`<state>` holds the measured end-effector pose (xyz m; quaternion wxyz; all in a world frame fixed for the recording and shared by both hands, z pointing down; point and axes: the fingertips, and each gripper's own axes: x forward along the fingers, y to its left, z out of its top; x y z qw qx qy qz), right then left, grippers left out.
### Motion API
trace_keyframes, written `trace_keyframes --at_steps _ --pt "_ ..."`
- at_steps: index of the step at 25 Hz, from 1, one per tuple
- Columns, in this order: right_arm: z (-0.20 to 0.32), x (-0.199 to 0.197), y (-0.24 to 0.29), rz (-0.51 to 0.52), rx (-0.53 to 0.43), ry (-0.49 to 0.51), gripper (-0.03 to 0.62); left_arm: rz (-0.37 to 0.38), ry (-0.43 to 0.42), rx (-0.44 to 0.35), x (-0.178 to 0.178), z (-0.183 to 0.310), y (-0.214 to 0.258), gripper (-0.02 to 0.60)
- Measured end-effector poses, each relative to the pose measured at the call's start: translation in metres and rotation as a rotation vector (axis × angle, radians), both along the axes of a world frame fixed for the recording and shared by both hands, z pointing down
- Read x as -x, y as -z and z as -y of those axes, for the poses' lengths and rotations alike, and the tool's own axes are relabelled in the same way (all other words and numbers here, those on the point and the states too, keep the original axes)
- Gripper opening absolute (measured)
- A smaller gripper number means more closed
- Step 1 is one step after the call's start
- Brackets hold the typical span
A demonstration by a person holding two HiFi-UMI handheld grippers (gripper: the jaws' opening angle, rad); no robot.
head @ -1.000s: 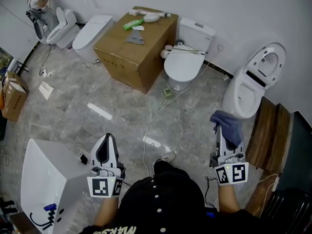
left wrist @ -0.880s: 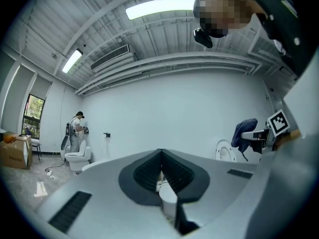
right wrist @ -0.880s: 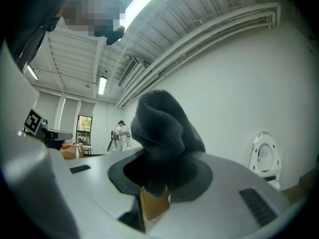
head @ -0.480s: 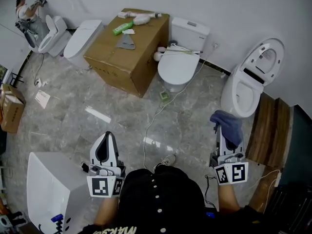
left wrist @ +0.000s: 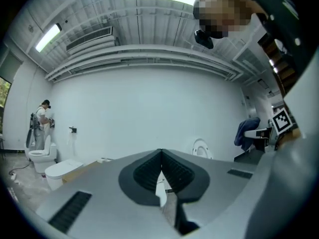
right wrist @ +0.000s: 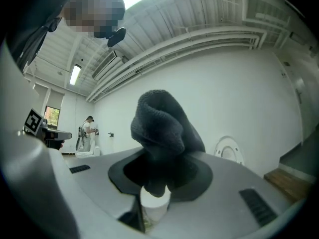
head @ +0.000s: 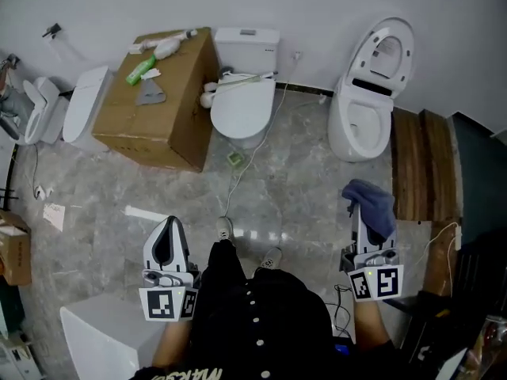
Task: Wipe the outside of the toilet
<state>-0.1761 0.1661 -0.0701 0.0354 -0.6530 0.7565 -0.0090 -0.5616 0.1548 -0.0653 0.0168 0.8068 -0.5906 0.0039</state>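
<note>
A white toilet with its lid closed (head: 242,108) stands at the back wall, straight ahead of me. A second white toilet with its lid raised (head: 366,105) stands to its right; its lid shows small in the right gripper view (right wrist: 228,150) and in the left gripper view (left wrist: 200,148). My right gripper (head: 366,212) is shut on a dark blue cloth (head: 372,203), which bunches above the jaws (right wrist: 162,128). My left gripper (head: 169,237) is shut with nothing in it (left wrist: 160,164). Both grippers hover above the floor, well short of the toilets.
A brown cardboard box (head: 154,109) carrying a green bottle (head: 139,70) and a grey rag stands left of the closed toilet. A cable (head: 238,169) trails across the marble floor. Wooden boards (head: 424,161) lie at right. A white fixture (head: 103,335) sits at my lower left. A person (left wrist: 39,125) works at far left.
My view has swung to the right: the box and both toilets have slid left in the head view. The grippers hold the same pose, the cloth still in the right one.
</note>
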Motion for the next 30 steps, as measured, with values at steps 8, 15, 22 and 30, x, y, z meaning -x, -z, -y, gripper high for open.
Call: trace_keyframes --at_steps 8,15,22,30 --pt "-0.013 -0.048 0.009 -0.035 -0.004 -0.277 0.095 -0.031 -0.290 -0.022 -0.070 0.101 -0.001 0.011" --pt "-0.010 -0.071 0.019 -0.031 -0.001 -0.484 0.095 -0.041 -0.487 -0.021 -0.127 0.177 0.009 0.011" --pt "-0.008 -0.076 0.018 -0.023 0.003 -0.617 0.095 -0.036 -0.608 -0.004 -0.155 0.220 0.008 0.011" --pt "0.007 -0.067 0.019 -0.025 0.000 -0.716 0.095 -0.041 -0.721 -0.012 -0.174 0.260 0.011 0.011"
